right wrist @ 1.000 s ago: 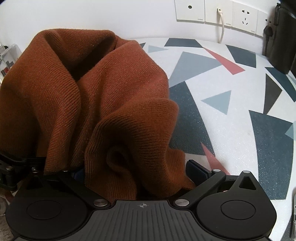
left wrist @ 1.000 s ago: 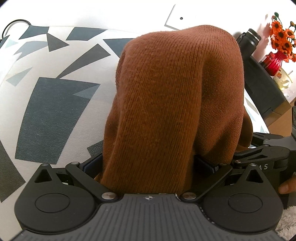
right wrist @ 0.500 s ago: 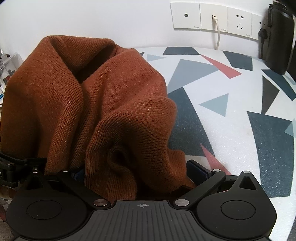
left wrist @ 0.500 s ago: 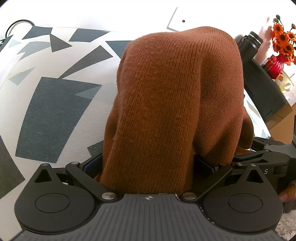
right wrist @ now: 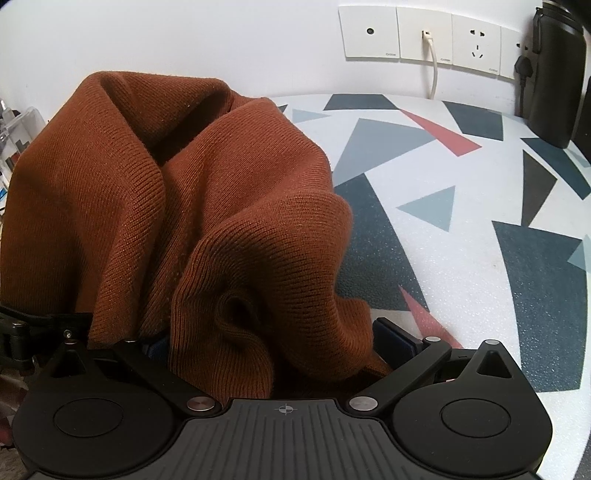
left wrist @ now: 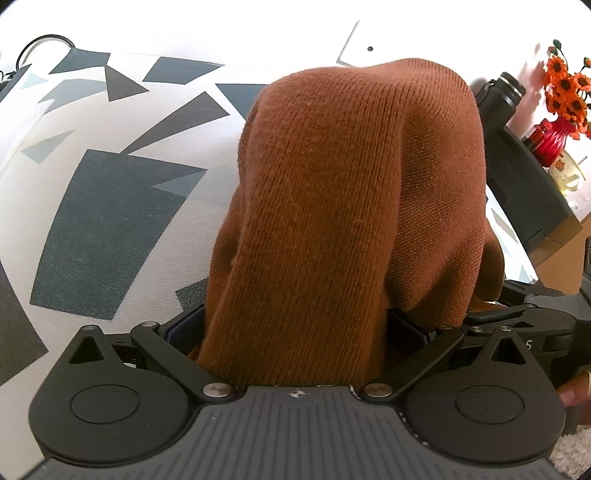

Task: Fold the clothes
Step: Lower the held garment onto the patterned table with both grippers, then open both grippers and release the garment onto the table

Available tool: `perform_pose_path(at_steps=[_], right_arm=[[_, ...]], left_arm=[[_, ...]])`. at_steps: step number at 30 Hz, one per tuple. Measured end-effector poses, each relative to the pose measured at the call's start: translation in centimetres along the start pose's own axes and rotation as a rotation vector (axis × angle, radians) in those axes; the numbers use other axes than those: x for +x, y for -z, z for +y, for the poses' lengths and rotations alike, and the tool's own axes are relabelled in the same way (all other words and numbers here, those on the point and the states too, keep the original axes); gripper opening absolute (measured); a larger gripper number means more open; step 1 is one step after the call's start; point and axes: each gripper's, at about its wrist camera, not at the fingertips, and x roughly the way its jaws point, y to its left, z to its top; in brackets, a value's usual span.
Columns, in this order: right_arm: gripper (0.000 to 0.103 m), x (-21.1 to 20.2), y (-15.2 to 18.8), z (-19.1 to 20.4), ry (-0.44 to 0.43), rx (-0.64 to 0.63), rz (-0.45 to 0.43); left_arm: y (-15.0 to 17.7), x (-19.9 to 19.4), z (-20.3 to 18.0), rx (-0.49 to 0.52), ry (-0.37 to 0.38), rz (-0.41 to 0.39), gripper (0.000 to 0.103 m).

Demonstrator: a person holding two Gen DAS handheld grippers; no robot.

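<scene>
Little has moved since a second ago: in the right wrist view the wall sockets sit a touch lower and further right in frame, and the sweater's folds keep nearly the same shape, while the left view is almost unchanged. Both grippers hold the rust-brown knit sweater raised above the table, whose white top carries dark blue, grey and red triangles. From the left gripper the cloth rises as one thick, smooth bundle that fills the middle of the view; its jaws are closed narrowly on this bundle, with blue pads showing at either side of the fabric. From the right gripper the sweater bunches in deep folds to the left and centre, and the jaws pinch a gathered edge, one blue pad visible at the right of the cloth. At the right edge of the left view the other gripper's black body sits just beside the cloth, with a fingertip showing below it. Far right in that view stand orange flowers in a red vase beyond a dark box. In the right view a dark bottle stands at the far right by the wall.
</scene>
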Motion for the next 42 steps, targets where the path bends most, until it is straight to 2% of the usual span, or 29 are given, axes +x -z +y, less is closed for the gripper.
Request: perform_pose_path(at_steps=[12,15,23,37,39,42], right_arm=[[0.102,0.3,-0.1,-0.4,0.002,-0.003,-0.002],[0.102,0.3,-0.1,-0.4,0.003,-0.004,-0.003],[0.102,0.2,0.1,-0.3,0.004,-0.004,-0.003],[0.102,0.1,0.4,-0.2,0.005,0.001,-0.021],[0.102,0.1,0.6,-0.2,0.005,0.000,-0.032],[0.102,0.1,0.6,-0.2,0.007,-0.001,-0.034]], left_arm=[[0.4,-0.6,-0.3,0.014,0.001,-0.011,0.103],[-1.0,0.9,0.5,0.014,0.001,-0.011,0.103],[-1.2,1.5,0.7,0.012,-0.001,-0.019,0.103],[-0.8,1.2,1.4,-0.012,0.030,-0.047,0.103],[-0.6,1.2,1.3,0.017,0.035,-0.047,0.103],[-0.6,1.5,0.2,0.130,0.003,-0.010,0.103]])
